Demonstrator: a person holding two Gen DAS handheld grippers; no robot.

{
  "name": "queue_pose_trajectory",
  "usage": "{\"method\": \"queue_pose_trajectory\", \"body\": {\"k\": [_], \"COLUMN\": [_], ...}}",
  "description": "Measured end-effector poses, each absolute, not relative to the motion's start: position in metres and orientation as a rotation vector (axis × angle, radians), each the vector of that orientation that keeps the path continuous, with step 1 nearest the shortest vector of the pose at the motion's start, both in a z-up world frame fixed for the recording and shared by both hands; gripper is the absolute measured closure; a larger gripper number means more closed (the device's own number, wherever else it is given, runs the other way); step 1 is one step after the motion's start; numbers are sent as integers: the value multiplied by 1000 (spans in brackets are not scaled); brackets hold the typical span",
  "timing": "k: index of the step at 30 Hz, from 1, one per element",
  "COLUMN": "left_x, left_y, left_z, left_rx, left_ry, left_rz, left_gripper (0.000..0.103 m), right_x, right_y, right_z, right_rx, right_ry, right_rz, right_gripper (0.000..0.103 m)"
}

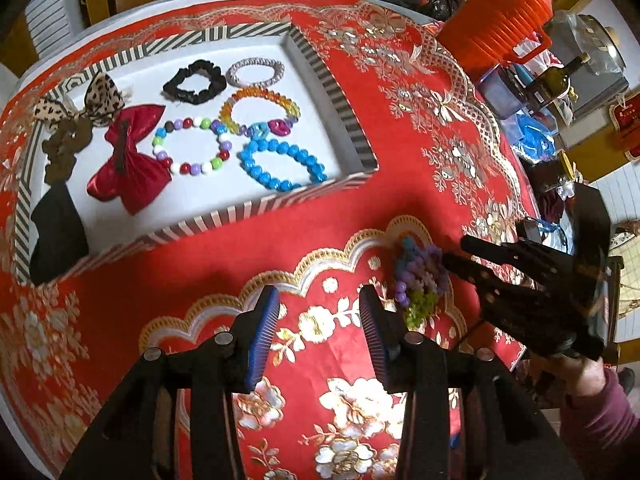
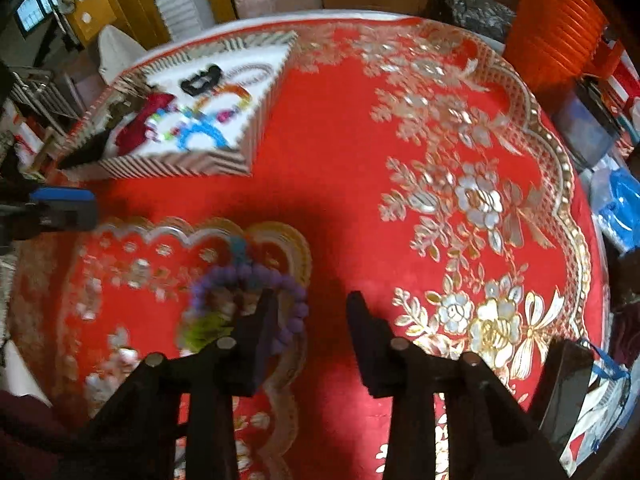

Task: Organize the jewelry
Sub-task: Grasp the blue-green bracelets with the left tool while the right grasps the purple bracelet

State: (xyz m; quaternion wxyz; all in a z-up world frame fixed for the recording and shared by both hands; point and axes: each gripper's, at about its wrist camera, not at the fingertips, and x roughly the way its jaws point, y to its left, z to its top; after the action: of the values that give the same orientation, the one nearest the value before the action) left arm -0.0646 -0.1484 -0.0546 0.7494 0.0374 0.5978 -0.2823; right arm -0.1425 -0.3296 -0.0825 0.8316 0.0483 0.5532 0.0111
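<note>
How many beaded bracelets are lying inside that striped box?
3, perhaps more hidden. The multicolored bracelet lies mid-box beside the red bow, the amber one behind it, and the blue one nearest the front corner of the striped box.

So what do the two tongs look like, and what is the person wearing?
Both are black plastic with round silver bolts. The left tongs have ribbed blue pads on their fingers. The right tongs look all black, with little holes along the fingers. The person wears a dark pinkish-maroon sleeve.
</note>
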Motion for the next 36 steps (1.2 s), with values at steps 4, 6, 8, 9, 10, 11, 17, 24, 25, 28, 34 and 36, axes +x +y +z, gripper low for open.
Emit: {"method": "queue_pose_trajectory", "body": {"k": [4, 6, 8, 9, 10, 11, 17, 24, 25, 28, 34, 36], "left_x": [-70, -70, -67, -65, -63, -62, -53, -46, -45, -44, -46, -49], "left_y": [-150, -151, -156, -160, -165, -168, -190, -211, -215, -228, -258, -265], "left_z": [-53, -52, -51, -51, -51, -52, -59, -70, -73, -79, -99, -105], "left_rx": [88, 77, 64, 56, 52, 51, 21, 30, 26, 36, 131, 175], "left_ry": [1306, 1308, 1312, 1318, 1325, 1329, 1368, 1407, 1416, 1435, 1484, 1495], "left_rz": [-612, -618, -625, -631, -637, -641, -637, -635, -641, -645, -639, -626], "left_gripper": [73, 73, 73, 73, 73, 73, 73, 73, 73, 73, 73, 73], "right_x": [-138, -138, -138, -138, -139, -140, -144, -172, -177, -188, -201, -203], "right_y": [-332, -330, -327, -326, -325, -325, -325, -328, -327, -322, -307, -307], "right_z": [-89, -89, -88, -88, -88, -89, -87, -55, -51, -44, -43, -44], "right_rx": [130, 125, 118, 114, 112, 110, 110, 218, 228, 258, 287, 299], "right_ry": [1162, 1158, 1154, 1154, 1156, 1157, 1140, 1066, 1058, 1046, 1050, 1050], "right_rz": [25, 33, 41, 42, 44, 44, 55, 119, 133, 172, 216, 215], "right_gripper": [69, 69, 69, 69, 69, 69, 94, 94, 94, 94, 94, 94]}}
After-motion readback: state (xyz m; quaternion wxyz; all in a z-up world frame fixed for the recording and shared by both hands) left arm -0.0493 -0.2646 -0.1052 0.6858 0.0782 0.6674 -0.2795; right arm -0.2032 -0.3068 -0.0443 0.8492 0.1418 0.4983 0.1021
